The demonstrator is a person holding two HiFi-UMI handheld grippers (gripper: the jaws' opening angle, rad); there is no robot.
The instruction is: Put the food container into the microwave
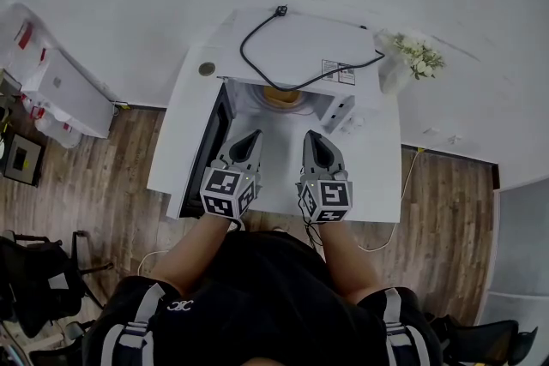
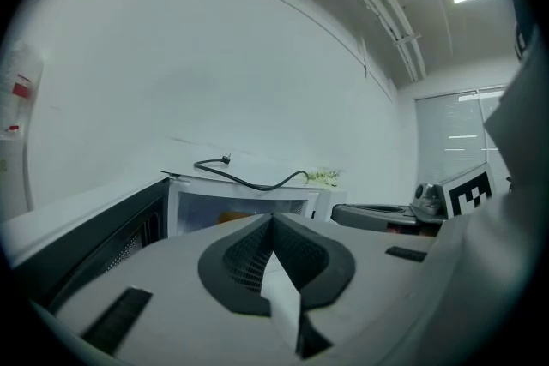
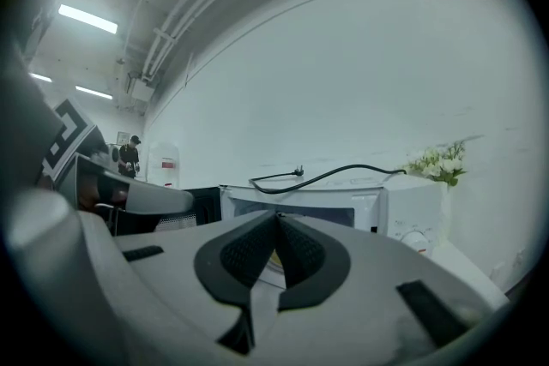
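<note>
Food container [image 1: 281, 95] inside open microwave [image 1: 296, 47]; left gripper [image 1: 255, 134], right gripper [image 1: 310, 135] fingers together, holding nothing.

- the microwave [image 1: 296, 43] is white; its door [image 1: 212, 141] is black.
- the cord [image 3: 346, 166] on top is black.
- the food container [image 1: 281, 95] looks yellow-orange.
- the left gripper [image 1: 255, 135] and right gripper [image 1: 310, 135] are grey with black pads.
- their cubes [image 1: 227, 189] carry black-and-white square markers.
- the table [image 1: 184, 133] is white.
- the floor [image 1: 94, 176] is brown wood planks.
- the flowers [image 1: 420, 56] are white with green leaves.
</note>
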